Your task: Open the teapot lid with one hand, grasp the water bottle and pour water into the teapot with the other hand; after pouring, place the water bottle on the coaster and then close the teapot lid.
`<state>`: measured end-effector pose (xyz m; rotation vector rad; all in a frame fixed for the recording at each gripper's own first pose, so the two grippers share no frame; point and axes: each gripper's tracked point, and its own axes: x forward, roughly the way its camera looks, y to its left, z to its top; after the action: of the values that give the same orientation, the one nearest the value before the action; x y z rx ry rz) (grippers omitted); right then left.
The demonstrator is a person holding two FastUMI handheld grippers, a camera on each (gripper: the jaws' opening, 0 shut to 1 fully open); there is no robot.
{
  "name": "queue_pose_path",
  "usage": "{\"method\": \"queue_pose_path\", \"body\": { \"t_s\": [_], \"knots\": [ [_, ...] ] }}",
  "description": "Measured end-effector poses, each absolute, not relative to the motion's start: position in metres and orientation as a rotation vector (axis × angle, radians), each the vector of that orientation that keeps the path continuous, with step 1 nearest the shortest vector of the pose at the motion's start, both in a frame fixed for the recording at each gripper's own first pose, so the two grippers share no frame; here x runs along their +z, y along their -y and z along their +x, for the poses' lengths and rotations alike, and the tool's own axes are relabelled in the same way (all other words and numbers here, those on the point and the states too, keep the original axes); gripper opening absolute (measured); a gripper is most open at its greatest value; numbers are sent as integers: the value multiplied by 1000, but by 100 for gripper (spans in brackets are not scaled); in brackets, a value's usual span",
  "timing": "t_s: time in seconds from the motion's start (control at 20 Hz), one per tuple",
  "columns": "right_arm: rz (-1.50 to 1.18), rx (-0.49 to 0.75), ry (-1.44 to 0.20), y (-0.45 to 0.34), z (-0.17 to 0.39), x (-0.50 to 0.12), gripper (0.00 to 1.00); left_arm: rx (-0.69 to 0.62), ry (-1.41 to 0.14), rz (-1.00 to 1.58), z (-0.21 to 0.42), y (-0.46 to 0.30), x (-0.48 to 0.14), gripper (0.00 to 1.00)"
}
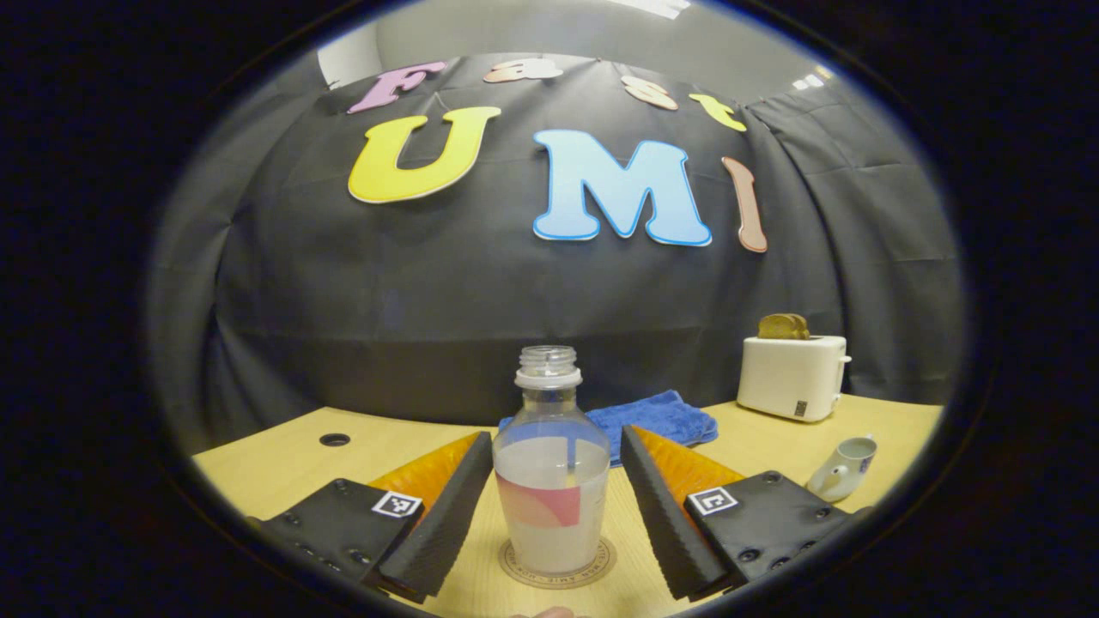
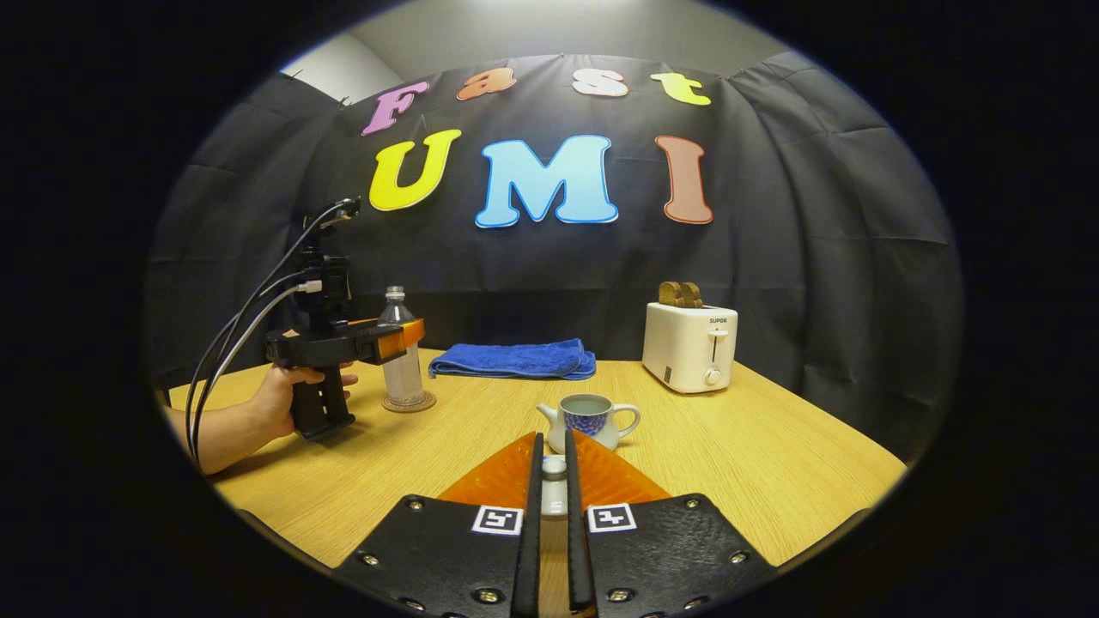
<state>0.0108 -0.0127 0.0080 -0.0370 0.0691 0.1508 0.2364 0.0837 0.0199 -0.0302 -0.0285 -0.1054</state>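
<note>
Two fingers flank bottle (image 1: pixel 552 481) on coaster (image 1: pixel 558 573), left tool (image 1: pixel 554 515) open.

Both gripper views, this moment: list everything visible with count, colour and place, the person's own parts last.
Clear plastic water bottle: one, uncapped, standing on the coaster.
Round tan coaster: one, under the bottle.
White teapot with blue pattern: one, lid off, table centre.
White teapot lid: one, between the right gripper's fingers.
Blue folded towel: one, table back.
White toaster: one, brown toast inside, back right.
Wooden table: one, light.
Left gripper: open, either side of the bottle.
Right gripper: shut on the lid.
Hand: one, holding the left gripper.
</note>
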Motion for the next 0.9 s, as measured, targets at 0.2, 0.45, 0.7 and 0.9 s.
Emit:
{"method": "queue_pose_path", "body": {
  "t_s": [0.2, 0.45, 0.7, 0.9],
  "knots": [
    [-39, 149, -51, 14, 9, 13, 13, -97, 24, -24, 221, -85, 21, 100],
    [-35, 139, -6, 16, 21, 30, 13, -96, 4, -36, 185, -81, 19, 100],
    [-24, 131, 40, 18, 68, 43, 13, -69, -4, -22, 128, -84, 17, 100],
    [-59, 111, 54, 20, 123, 46, 13, -92, -7, -43, 78, -74, 24, 100]
  ]
}}
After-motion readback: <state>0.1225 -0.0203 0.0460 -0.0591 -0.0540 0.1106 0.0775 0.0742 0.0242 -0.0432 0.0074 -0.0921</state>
